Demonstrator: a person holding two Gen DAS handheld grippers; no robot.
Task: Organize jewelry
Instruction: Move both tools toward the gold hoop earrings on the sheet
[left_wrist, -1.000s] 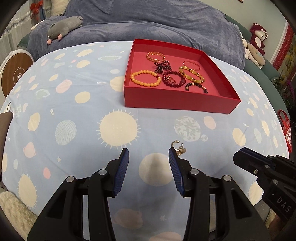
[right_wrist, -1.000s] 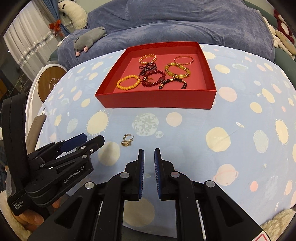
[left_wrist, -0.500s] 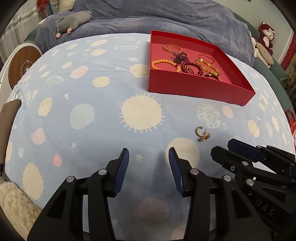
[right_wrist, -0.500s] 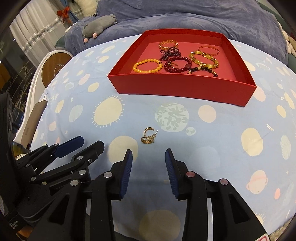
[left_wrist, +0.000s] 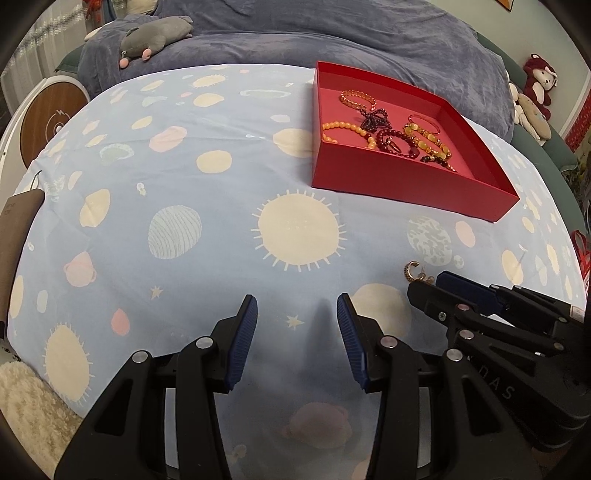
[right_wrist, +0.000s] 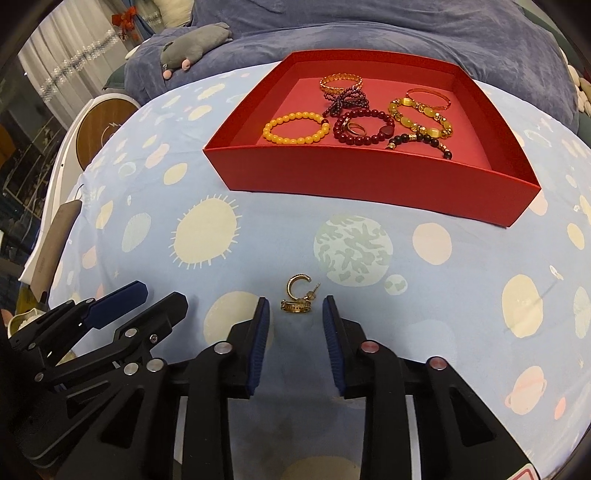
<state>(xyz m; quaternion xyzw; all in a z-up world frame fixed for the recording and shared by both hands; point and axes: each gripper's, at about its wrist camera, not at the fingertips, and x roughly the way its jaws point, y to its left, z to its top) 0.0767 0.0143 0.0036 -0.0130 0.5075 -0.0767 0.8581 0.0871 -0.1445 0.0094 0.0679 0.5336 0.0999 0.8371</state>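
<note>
1. Left wrist view: at the far left edge a brown card (left_wrist: 16, 236) with a string is cut off, its print too small to read.
2. Left gripper (left_wrist: 297, 325) hangs over the pale blue planet-print cloth (left_wrist: 177, 177) with its blue pads well apart and nothing between them.
3. Gold earrings (left_wrist: 415, 271) lie on the cloth right of it, partly hidden behind the tip of the right gripper (left_wrist: 430, 286); that gripper's body carries the letters "DAS", the rest cut off.
4. Red tray (left_wrist: 406, 181) sits farther back; its near wall hides part of the bead bracelets (left_wrist: 388, 129) inside.
5. Right wrist view: the left gripper (right_wrist: 140, 301) pokes in at lower left, its lower part out of frame.
6. Right gripper (right_wrist: 293, 308) has its jaws closing, pads still apart; the earrings (right_wrist: 298, 297) lie just at the fingertips, untouched by either pad.
7. Tray (right_wrist: 369, 181) beyond holds the bracelets (right_wrist: 354, 114) and a small ring (right_wrist: 355, 128).
</note>
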